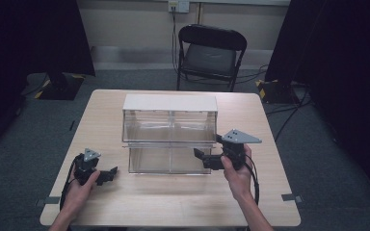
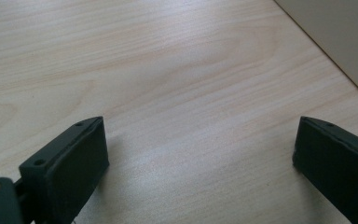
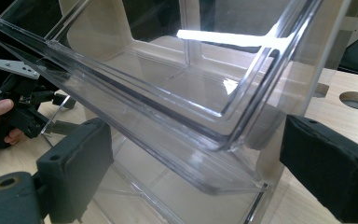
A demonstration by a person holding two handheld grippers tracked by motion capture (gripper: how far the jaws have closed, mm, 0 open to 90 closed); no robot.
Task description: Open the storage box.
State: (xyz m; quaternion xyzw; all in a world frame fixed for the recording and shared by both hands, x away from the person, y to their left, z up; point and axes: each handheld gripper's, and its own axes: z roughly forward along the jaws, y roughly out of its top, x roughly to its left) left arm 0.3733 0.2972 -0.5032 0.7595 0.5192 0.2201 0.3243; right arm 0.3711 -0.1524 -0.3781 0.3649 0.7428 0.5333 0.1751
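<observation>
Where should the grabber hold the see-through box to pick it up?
Probably by a thin side wall of the clear organizer, coming in from its right end, where the open right gripper already sits. The walls are thin and upright, so they fit between the jaws; the whole box looks far too wide.

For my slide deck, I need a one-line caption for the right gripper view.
Open right gripper faces the corner of a clear acrylic two-tier bin on a wooden table.

Black folding chair (image 1: pixel 211 53) behind table (image 1: pixel 173 202)
</observation>
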